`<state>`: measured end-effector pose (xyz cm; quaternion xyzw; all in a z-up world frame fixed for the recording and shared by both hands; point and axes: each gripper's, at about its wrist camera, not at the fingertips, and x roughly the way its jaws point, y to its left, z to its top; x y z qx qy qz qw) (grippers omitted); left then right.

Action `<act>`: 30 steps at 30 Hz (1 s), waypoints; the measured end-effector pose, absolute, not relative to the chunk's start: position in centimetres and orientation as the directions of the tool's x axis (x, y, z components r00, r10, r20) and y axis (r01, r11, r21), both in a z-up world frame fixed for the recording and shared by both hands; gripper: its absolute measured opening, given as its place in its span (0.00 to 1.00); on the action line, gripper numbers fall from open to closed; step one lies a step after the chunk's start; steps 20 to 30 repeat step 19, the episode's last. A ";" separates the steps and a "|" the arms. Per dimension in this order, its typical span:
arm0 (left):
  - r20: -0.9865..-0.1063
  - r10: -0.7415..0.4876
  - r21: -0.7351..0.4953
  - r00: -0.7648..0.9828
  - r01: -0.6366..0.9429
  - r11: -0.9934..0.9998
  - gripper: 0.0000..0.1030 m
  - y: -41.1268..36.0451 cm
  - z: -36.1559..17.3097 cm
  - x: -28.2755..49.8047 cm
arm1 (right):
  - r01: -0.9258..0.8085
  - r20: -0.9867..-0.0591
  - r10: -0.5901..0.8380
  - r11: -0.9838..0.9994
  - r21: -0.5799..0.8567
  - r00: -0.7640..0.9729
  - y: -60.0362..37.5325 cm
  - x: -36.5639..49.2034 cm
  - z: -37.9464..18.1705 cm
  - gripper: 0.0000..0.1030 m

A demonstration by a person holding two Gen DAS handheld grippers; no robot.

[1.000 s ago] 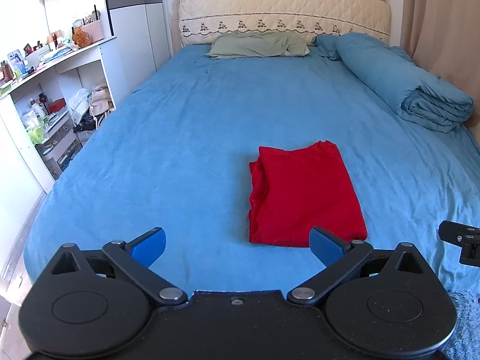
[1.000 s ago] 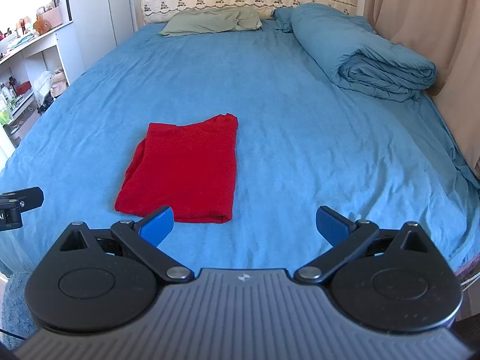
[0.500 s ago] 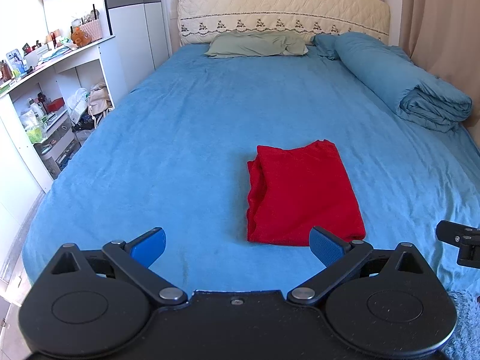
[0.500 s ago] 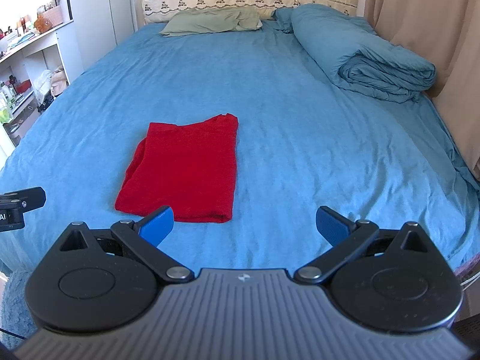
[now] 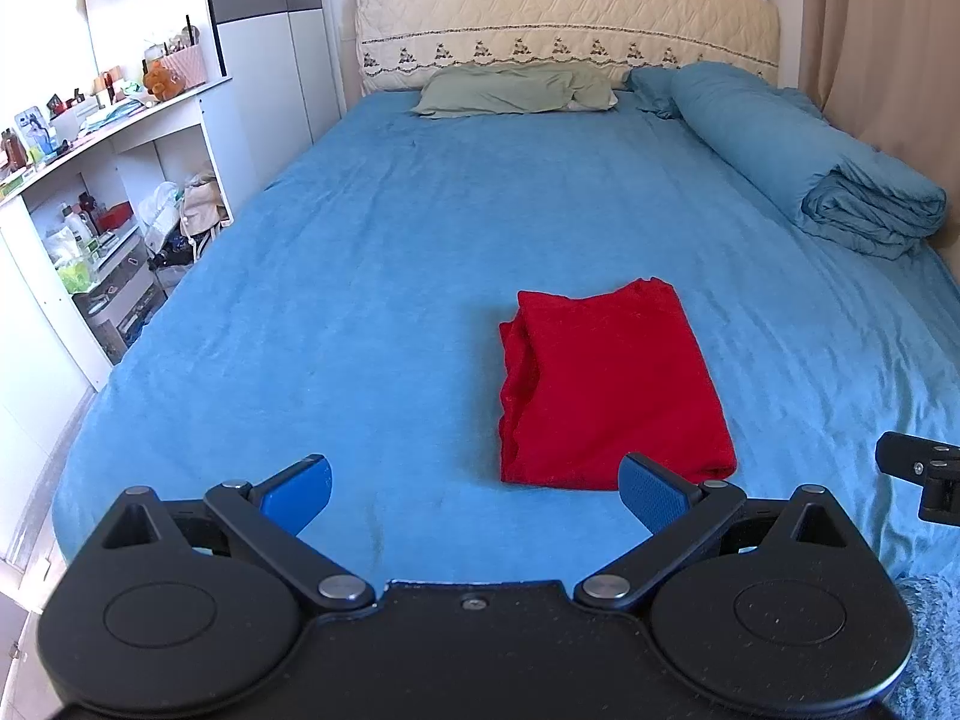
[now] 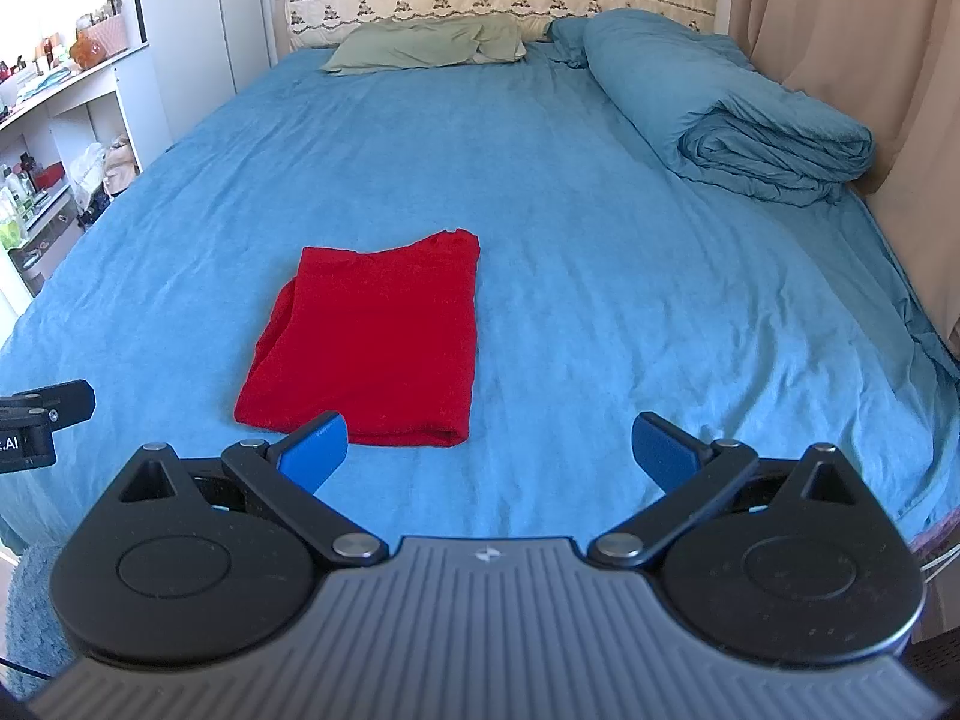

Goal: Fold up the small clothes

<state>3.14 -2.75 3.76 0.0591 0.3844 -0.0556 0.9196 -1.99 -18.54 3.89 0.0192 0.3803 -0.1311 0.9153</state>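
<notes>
A red garment (image 5: pixel 606 387) lies folded into a flat rectangle on the blue bed sheet (image 5: pixel 360 312); it also shows in the right wrist view (image 6: pixel 375 339). My left gripper (image 5: pixel 477 489) is open and empty, held back from the garment's near edge, near the foot of the bed. My right gripper (image 6: pixel 489 450) is open and empty, to the right of the garment's near edge. Each gripper's body shows at the edge of the other's view.
A rolled blue duvet (image 5: pixel 810 168) lies along the bed's right side and a green pillow (image 5: pixel 516 90) at the head. White shelves (image 5: pixel 102 222) with clutter stand left of the bed. Curtains (image 6: pixel 852 60) hang on the right.
Both grippers stay open and nearly still; the left view has shifted very slightly. The garment has not moved.
</notes>
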 end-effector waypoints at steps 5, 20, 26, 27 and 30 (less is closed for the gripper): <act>-0.710 -0.059 0.066 0.702 0.150 0.987 1.00 -2.7 3.9 3.1 | 0.251 -0.699 -0.224 0.966 -0.066 0.679 -18.5 -2.0 3.9 1.00; -0.683 -0.087 0.050 0.725 0.164 0.985 1.00 -1.7 4.3 2.6 | 0.253 -0.694 -0.224 0.965 -0.061 0.684 -18.2 -2.2 4.0 1.00; -0.683 -0.087 0.050 0.725 0.164 0.985 1.00 -1.7 4.3 2.6 | 0.253 -0.694 -0.224 0.965 -0.061 0.684 -18.2 -2.2 4.0 1.00; -0.683 -0.087 0.050 0.725 0.164 0.985 1.00 -1.7 4.3 2.6 | 0.253 -0.694 -0.224 0.965 -0.061 0.684 -18.2 -2.2 4.0 1.00; -0.683 -0.087 0.050 0.725 0.164 0.985 1.00 -1.7 4.3 2.6 | 0.253 -0.694 -0.224 0.965 -0.061 0.684 -18.2 -2.2 4.0 1.00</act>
